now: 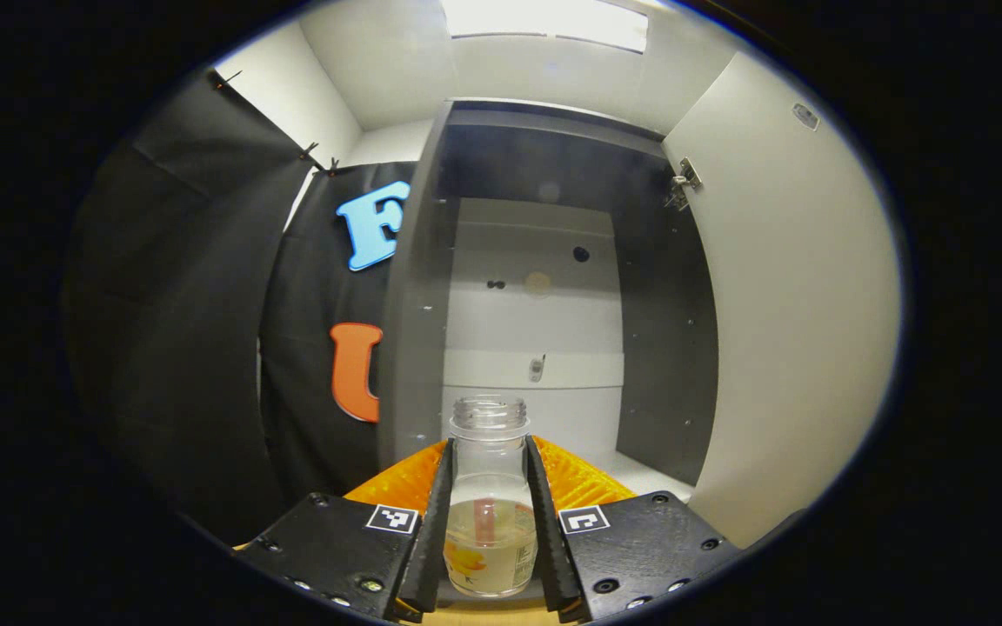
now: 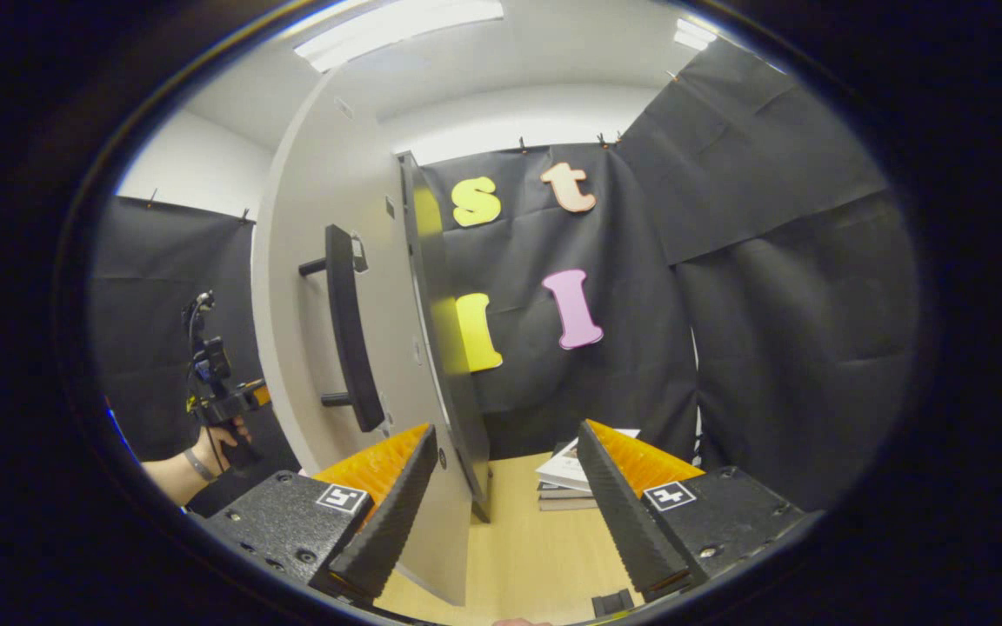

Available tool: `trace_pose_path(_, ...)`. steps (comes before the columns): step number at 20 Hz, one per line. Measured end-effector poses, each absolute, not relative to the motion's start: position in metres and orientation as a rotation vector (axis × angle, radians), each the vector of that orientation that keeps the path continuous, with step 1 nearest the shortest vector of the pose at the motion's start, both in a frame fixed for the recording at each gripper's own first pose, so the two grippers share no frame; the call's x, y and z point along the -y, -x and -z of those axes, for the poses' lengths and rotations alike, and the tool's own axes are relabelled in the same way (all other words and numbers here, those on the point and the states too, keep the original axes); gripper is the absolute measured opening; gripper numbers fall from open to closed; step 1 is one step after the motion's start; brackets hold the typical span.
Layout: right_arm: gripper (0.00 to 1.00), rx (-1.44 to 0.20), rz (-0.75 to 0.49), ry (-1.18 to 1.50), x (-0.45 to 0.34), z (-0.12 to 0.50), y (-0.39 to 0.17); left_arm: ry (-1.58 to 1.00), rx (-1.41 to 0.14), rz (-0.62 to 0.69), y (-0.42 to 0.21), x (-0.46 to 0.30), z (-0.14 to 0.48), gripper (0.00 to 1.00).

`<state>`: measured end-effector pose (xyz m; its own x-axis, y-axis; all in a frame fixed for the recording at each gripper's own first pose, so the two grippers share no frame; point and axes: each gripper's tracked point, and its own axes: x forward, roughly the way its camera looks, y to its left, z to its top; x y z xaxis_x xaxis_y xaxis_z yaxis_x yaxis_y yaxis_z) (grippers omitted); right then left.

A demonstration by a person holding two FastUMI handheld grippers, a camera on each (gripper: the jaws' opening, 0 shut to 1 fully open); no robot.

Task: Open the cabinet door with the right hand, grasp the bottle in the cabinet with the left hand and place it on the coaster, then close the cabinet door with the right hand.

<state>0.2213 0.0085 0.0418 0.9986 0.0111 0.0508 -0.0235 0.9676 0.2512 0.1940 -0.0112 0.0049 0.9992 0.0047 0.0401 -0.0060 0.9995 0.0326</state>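
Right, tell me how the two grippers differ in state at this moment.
The left gripper is shut on the bottle, both fingers pressing its sides; the right gripper is open and holds nothing. The left gripper faces the cabinet interior; the right gripper straddles the open cabinet door edge without gripping it. Both point forward, fingers roughly level.

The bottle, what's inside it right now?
The bottle, capless and pinched by the left gripper, holds clear liquid in its lower part; above that it looks empty. Its label and the fingers hide the lower sides.
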Motion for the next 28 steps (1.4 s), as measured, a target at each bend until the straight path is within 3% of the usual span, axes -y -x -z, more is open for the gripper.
trace_pose_path(9,1.00,0.089,-0.035,-0.226,-0.028,-0.066,-0.218,-0.085,-0.027,-0.141,-0.116,-0.050,0.081,0.44)
trace_pose_path(19,1.00,0.083,0.029,-0.263,-0.022,-0.082,-0.214,-0.168,-0.020,-0.309,-0.069,-0.090,0.159,0.44)
trace_pose_path(28,1.00,0.095,0.098,-0.234,-0.028,-0.095,-0.203,-0.111,-0.072,-0.328,-0.050,-0.105,0.223,0.45)
